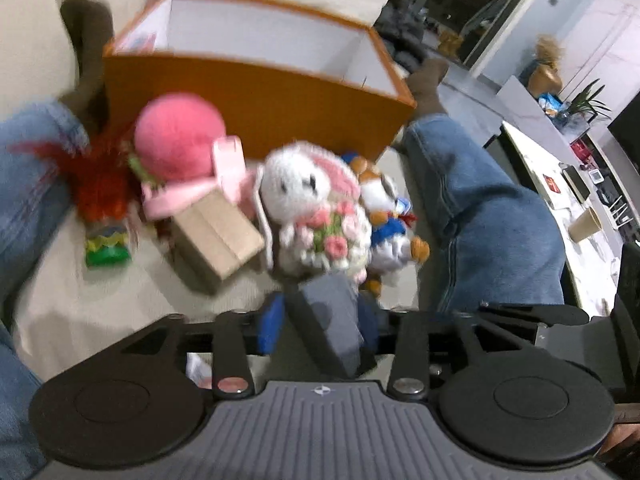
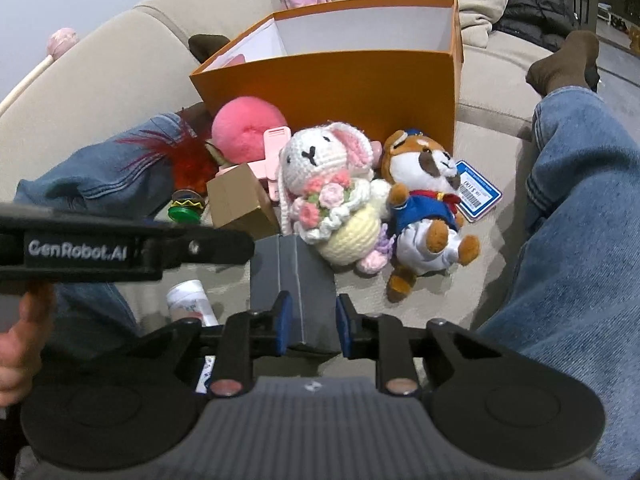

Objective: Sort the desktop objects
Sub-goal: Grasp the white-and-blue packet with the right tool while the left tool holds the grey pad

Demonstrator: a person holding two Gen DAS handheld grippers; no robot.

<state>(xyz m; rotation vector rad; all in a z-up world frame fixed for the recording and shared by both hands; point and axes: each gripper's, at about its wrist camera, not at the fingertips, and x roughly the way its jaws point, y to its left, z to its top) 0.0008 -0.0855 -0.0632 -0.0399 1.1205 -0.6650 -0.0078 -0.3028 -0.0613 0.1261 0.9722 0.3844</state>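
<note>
Left wrist view: the left tongs (image 1: 320, 322) straddle a dark grey rectangular block (image 1: 330, 320), apparently gripping it, though blur leaves that unsure. The open orange cardboard box (image 1: 256, 92) lies straight ahead, beyond the toys.

Right wrist view: the right tongs (image 2: 312, 326) clamp the same block (image 2: 294, 280), its long axis pointing toward the box (image 2: 340, 84).

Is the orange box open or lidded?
Open. The box has no lid, and its white inner walls show from above in both views. Something pink shows at its left inside wall; its floor is hidden.
</note>
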